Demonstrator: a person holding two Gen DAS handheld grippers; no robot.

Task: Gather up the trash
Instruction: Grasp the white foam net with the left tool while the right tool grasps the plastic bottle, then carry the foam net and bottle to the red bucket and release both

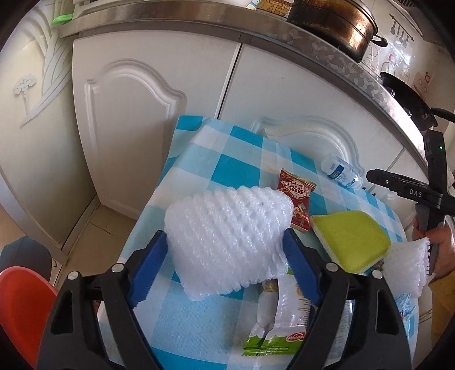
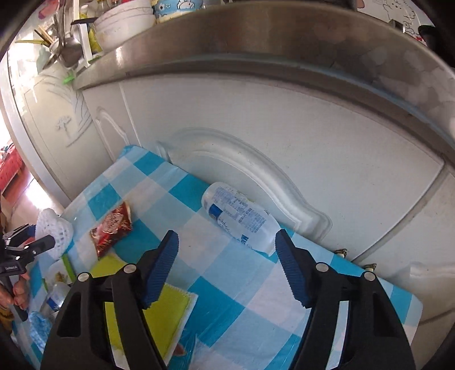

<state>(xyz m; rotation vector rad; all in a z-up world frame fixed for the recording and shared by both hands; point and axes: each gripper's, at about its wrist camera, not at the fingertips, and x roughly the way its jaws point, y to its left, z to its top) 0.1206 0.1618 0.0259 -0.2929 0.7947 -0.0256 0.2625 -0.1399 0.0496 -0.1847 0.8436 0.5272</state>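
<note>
The left gripper (image 1: 224, 253) is held low over the near part of the checked surface (image 1: 199, 170), its blue fingers (image 1: 149, 270) pinching a white foam net (image 1: 227, 239) from both sides. The net is lifted clear of the surface, above a white and green wrapper (image 1: 274, 318) that lies flat beneath it. Just beyond the net a red wrapper (image 1: 295, 199) is seen, and to its right a yellow sponge (image 1: 352, 242) with a second foam net (image 1: 406, 267) at its far corner. A clear bottle (image 1: 341, 173) lies on its side at the far edge, against the white cabinet (image 1: 128, 128).

The right gripper (image 2: 227, 264) is aimed along the surface towards the bottle (image 2: 241, 219), its fingers (image 2: 293, 276) spread wide with nothing between them; the bottle lies just beyond the tips, and whether the right fingertip touches it cannot be told. In the left view this gripper is seen from the side, gripped by a hand (image 1: 440, 247) at the right edge.

Only the right view shows the cabinet hinges (image 2: 341, 252) by the surface's edge and bowls (image 2: 125, 20) on the counter above. Only the left view shows a dark pot (image 1: 332, 25), a pan (image 1: 409, 96) and a red object (image 1: 22, 307) at lower left.
</note>
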